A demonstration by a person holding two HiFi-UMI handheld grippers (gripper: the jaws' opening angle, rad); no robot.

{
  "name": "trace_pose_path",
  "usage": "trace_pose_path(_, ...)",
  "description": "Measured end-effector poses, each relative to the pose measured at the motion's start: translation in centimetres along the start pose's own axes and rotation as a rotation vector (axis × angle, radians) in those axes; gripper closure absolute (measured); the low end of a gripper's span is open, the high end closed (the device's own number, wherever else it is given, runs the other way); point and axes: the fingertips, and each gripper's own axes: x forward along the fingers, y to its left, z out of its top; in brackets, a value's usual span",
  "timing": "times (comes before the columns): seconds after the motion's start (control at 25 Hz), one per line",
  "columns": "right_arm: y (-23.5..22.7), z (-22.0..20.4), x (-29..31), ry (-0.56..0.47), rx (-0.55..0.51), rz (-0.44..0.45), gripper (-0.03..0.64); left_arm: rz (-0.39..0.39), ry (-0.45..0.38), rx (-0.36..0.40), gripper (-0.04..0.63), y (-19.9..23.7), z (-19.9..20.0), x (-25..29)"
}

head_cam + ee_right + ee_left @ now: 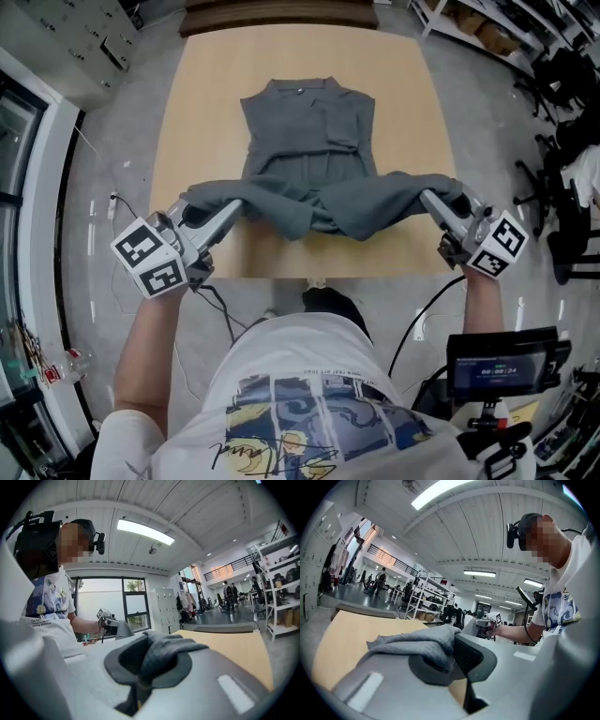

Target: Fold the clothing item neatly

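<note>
I have the left gripper (232, 210) clamped shut on the garment (309, 131) at its near-left corner. In the left gripper view the grey cloth is bunched between the 2 jaws and spills over the lower one. The right gripper (431, 200) is closed the same way on the near-right corner, with a fold of cloth pinched between its jaws. The near edge of the garment stretches between the 2 grippers, sagging in the middle over its own lower part. The collar end lies flat on the table (187, 103), centred toward the far side, well apart from both grippers.
</note>
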Motion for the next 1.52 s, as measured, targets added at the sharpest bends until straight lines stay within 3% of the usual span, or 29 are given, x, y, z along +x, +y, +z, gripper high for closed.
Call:
trace_pose_path(0.16, -1.4, 0.7, 2.2, 0.013, -0.007, 0.036, 0.601, 0.037, 0.014, 0.002, 0.574, 2.3, 1.3, 0.5)
trace_pose_path(0.44, -10.4, 0.3, 4.1, 0.048, -0.008, 0.081, 0.601, 0.081, 0.030, -0.008, 0.574, 7.5, 2.3, 7.9)
trace_pose_path(0.84, -16.0, -0.3, 8.5, 0.092, 0.003, 0.139, 0.601, 0.122, 0.042, -0.008, 0.574, 13.6, 2.9, 11.4)
trace_pose_path(1.52, -27.2, -4.5, 14.6, 0.143, 0.081, 0.097, 0.601, 0.224, 0.083, -0.079, 0.574, 24.8, 0.8, 16.6)
